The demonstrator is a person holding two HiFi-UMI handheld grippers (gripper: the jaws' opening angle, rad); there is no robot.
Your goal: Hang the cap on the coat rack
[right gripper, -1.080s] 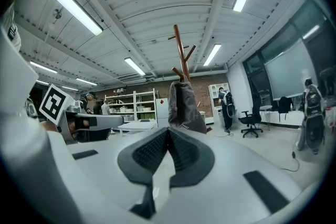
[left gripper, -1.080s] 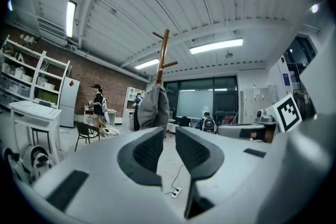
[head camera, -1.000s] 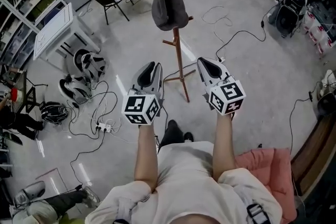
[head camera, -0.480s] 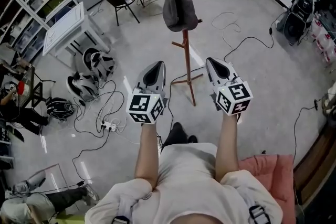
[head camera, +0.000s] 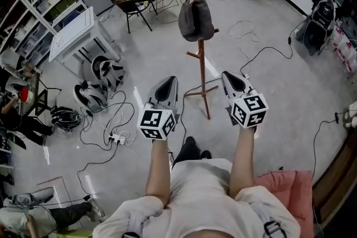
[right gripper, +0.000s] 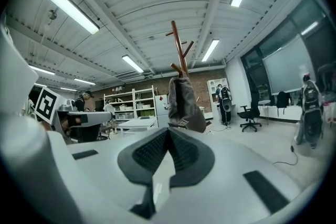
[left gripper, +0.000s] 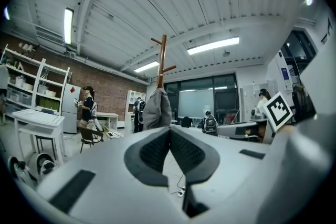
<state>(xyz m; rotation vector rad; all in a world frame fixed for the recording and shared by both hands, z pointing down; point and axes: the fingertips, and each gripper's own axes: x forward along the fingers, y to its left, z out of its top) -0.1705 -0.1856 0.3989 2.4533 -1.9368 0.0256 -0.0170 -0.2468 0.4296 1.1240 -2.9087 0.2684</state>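
Observation:
A dark grey cap hangs from a peg of the brown wooden coat rack standing on the floor ahead of me. The same cap shows beyond the left jaws, and the cap shows beyond the right jaws, below the rack's upper pegs. My left gripper is held left of the rack's pole, shut and empty. My right gripper is held right of the pole, also shut with nothing in it. Both sit well short of the cap.
Cables and a power strip lie on the floor to the left, near helmets. A white table, shelving and chairs stand at the back left. A pink cushion is at my right. Backpacks rest far right.
The view has tilted up, so the rack and cap sit slightly further right and lower in view. Both grippers dropped a little in the picture and stay shut and apart from the cap.

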